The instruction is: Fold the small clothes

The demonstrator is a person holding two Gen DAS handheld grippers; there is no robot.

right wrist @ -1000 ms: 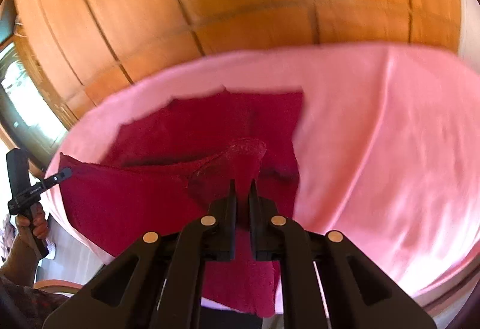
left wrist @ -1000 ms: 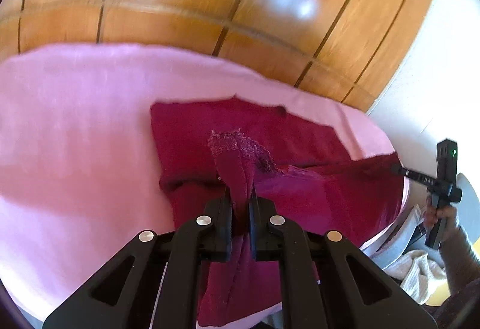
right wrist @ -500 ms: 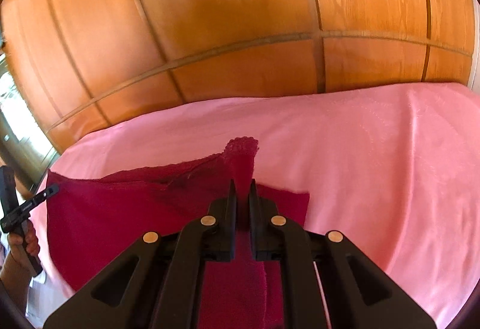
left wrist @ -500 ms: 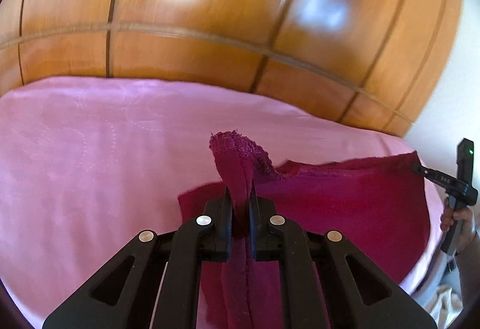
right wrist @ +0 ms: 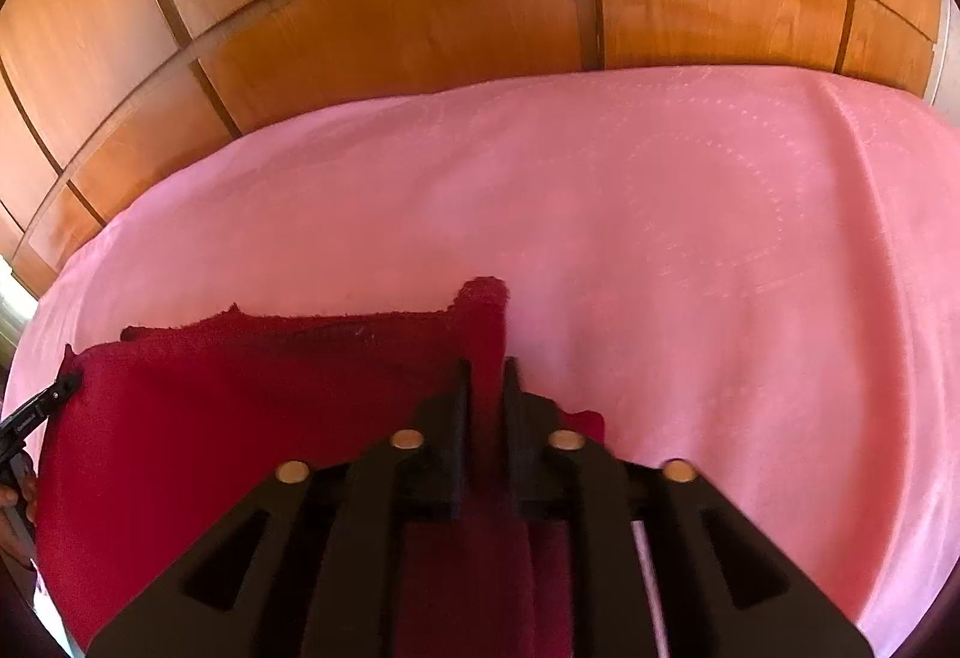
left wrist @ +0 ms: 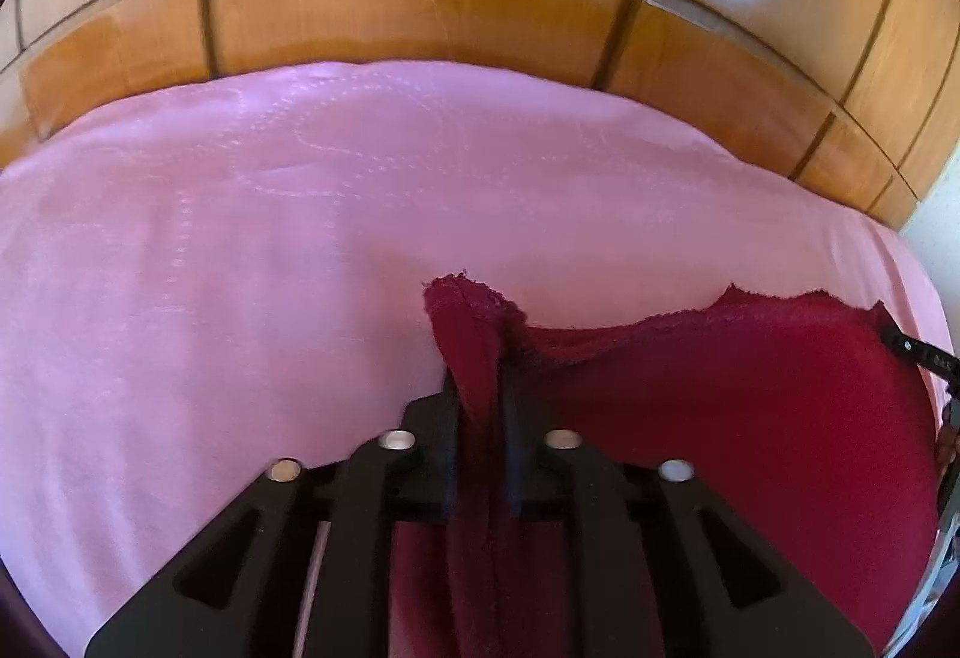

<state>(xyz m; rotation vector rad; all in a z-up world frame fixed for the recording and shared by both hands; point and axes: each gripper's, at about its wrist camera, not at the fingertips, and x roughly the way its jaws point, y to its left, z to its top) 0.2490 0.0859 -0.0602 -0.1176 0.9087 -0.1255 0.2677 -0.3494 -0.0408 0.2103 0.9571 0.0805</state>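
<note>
A dark red cloth (left wrist: 750, 406) with a frayed lace edge hangs stretched between my two grippers above a pink sheet (left wrist: 240, 268). My left gripper (left wrist: 480, 388) is shut on one top corner, which bunches up between the fingers. My right gripper (right wrist: 485, 376) is shut on the other top corner of the cloth (right wrist: 240, 418). The other gripper's tip shows at the far end of the cloth in each view. The cloth's lower part is hidden behind the grippers.
The pink sheet (right wrist: 690, 268) covers a bed that fills the middle of both views. A glossy wood-panelled wall (left wrist: 420, 15) stands right behind it, also in the right wrist view (right wrist: 420, 9). A white wall strip (left wrist: 936, 238) shows at far right.
Both grippers have lifted the cloth's near edge and carried it forward over its far part. The flat cloth seen before is now covered or out of view; the bare sheet lies ahead.
</note>
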